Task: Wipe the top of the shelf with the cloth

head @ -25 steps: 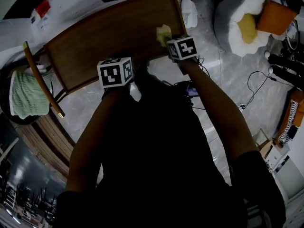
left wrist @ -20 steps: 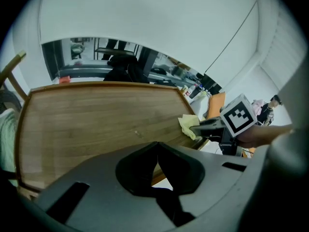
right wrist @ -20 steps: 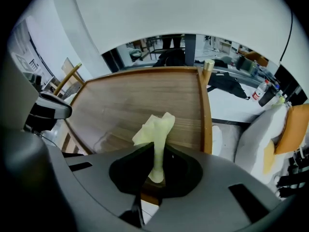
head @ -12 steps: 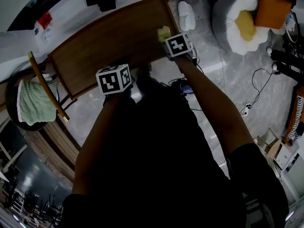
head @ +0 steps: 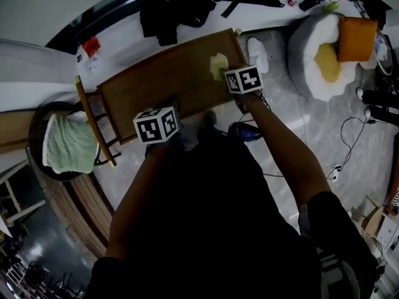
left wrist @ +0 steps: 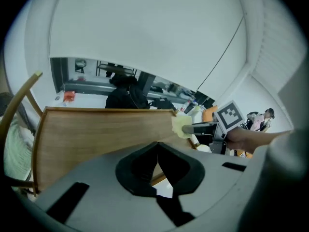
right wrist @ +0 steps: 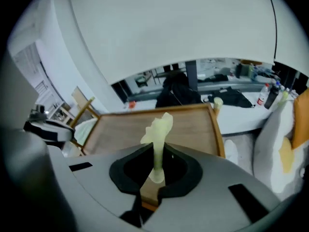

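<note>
Fingers of the right gripper (right wrist: 157, 164) pinch the cloth (right wrist: 159, 127), likely soft, light and limp, by one bunched edge over the shelf (right wrist: 193, 124); the left gripper (left wrist: 157, 151) is closed, empty.

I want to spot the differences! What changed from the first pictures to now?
Mostly the view shifted: the camera pulled back, so the shelf looks smaller. The right gripper still pinches the cloth near the shelf's right end, with no clear move across it. The left gripper stays shut and empty by the front edge.
</note>
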`<state>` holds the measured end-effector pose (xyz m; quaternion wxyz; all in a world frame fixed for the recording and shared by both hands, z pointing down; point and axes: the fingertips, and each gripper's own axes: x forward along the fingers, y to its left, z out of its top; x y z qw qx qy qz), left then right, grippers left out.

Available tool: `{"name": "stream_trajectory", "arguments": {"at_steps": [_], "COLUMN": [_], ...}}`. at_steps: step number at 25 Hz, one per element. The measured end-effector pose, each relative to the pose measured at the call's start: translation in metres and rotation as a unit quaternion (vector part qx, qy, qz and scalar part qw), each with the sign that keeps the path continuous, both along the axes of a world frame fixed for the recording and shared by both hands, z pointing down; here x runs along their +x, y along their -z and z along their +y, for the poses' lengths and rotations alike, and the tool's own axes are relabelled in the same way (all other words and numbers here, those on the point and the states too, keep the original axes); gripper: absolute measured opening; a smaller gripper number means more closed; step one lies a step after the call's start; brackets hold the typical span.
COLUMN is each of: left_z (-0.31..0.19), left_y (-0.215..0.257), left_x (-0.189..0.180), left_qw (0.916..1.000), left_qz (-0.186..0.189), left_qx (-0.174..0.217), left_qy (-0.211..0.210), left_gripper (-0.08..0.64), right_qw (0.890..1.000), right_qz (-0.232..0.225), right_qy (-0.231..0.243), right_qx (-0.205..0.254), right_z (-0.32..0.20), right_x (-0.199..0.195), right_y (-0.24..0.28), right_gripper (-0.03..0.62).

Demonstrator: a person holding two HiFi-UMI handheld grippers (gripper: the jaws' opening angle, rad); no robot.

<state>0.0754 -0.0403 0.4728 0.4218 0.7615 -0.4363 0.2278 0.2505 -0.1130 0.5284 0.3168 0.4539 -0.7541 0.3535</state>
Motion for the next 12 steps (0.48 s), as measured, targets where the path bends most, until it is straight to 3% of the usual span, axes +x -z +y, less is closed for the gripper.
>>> {"name": "stream_trajectory", "arguments": {"at_steps": [3, 5, 8, 12], "left_z": [-0.001, 0.001, 0.009, 0.027], "left_y": [0.03, 0.055, 0.104, 0.174], "left_x": [-0.021, -0.035, -0.054, -0.084], "left_qw": [0.999, 0.9966, 0.9858, 0.9611], "left_qz": [0.024, 0.04, 0.092, 0.173], "left_qx": [0.036, 0.07, 0.136, 0.207], "left_qy": [-0.007, -0.018, -0.036, -0.058], "left_gripper": [0.011, 0.011, 0.011, 0.011], "right_qw": [0.992, 0.975, 0.937, 0.884], "right_qz": [-0.098, -0.171, -0.258, -0.321], "right_qy": [0.017, 0.038, 0.099, 0.202], "right_qx": [0.081, 0.136, 0.211, 0.273], "right_z": [-0.017, -0.018, 0.003, 0.049], "right_x": [-0.053, -0.091, -0.138, -0.182], "right_y": [0.073, 0.132, 0.214, 0.288], "right_gripper": [0.041, 0.041, 0.041, 0.04]}}
